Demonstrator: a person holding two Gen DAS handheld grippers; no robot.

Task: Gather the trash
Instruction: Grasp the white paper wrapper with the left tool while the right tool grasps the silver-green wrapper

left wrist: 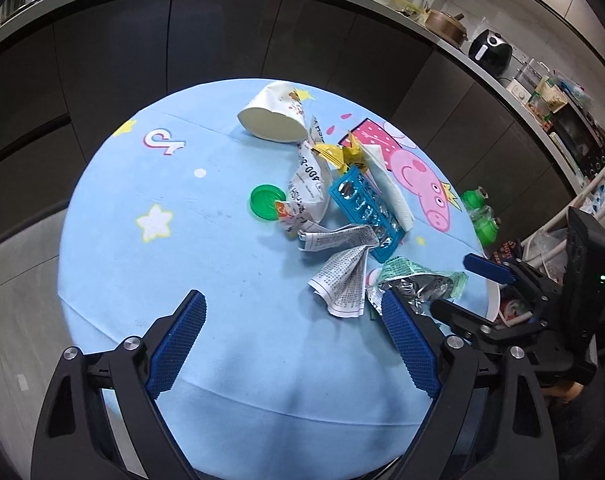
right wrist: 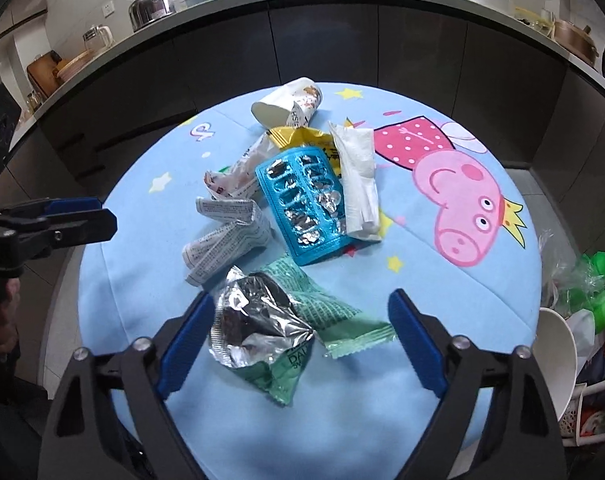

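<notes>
Foil-lined green wrapper (right wrist: 270, 332) is lying near the table's (right wrist: 482, 300) front edge, sitting between the right gripper's (right wrist: 302, 340) spread fingers; the left gripper (left wrist: 294, 336) is hovering with fingers spread over bare cloth

A round table is wearing a light blue cartoon tablecloth (right wrist: 442, 280), a pink pig with a crown sprawling across its right side and yellow stars scattering around it. Behind, dark cabinet fronts (right wrist: 322, 40) are curving under a pale countertop (right wrist: 206, 6). Up there a steel kettle (right wrist: 146, 6) is sitting at the left, and a copper-coloured pot (right wrist: 574, 40) is resting toward the right. In the left wrist view a black air fryer (left wrist: 490, 50) is standing on that counter.
</notes>
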